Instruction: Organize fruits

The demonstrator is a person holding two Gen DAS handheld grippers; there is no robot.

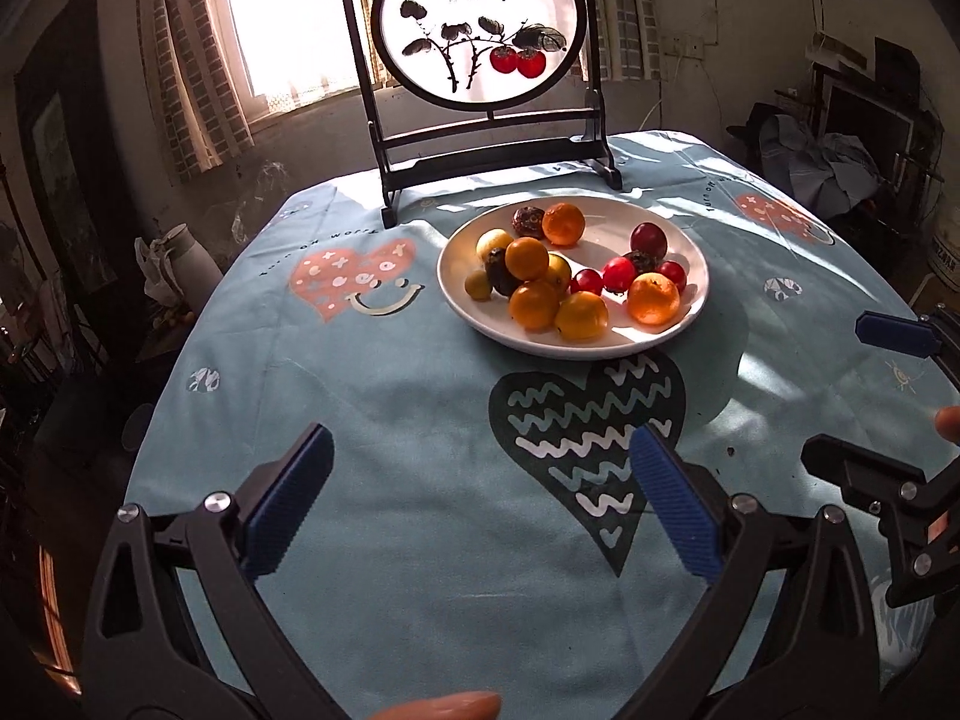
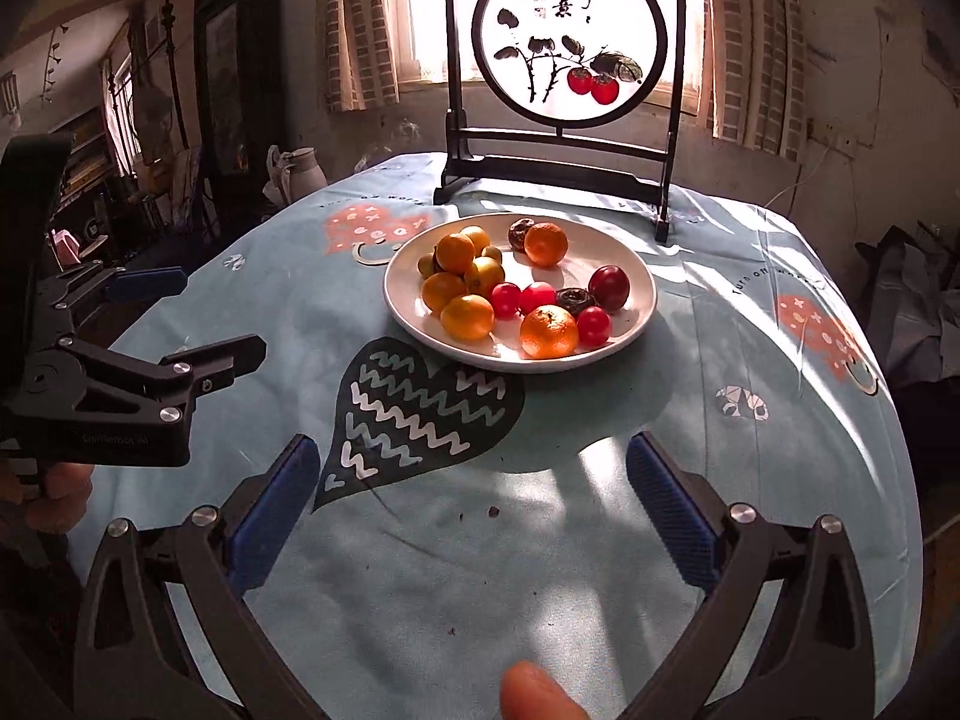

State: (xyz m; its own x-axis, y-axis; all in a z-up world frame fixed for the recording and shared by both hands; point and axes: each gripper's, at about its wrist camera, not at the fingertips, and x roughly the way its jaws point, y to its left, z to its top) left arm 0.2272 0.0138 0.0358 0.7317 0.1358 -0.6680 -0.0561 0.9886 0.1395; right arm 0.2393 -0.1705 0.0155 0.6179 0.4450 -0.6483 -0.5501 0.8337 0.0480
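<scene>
A white plate (image 1: 690,264) (image 2: 636,276) on the light blue tablecloth holds several fruits: oranges (image 1: 654,299) (image 2: 548,331), small yellow fruits (image 1: 581,315) (image 2: 467,317), red cherry tomatoes (image 1: 618,273) (image 2: 506,299), a dark red plum (image 1: 648,240) (image 2: 608,287) and dark wrinkled fruits (image 1: 527,219) (image 2: 575,299). My left gripper (image 1: 480,498) is open and empty, low over the cloth in front of the plate. My right gripper (image 2: 474,498) is open and empty, also short of the plate. Each gripper shows at the edge of the other's view.
A dark wooden stand with a round painted screen (image 1: 480,24) (image 2: 567,42) stands behind the plate. A dark heart print (image 1: 588,426) (image 2: 420,402) lies between grippers and plate. A white jug (image 2: 303,174) sits beyond the table's left edge. Small crumbs (image 2: 493,511) dot the cloth.
</scene>
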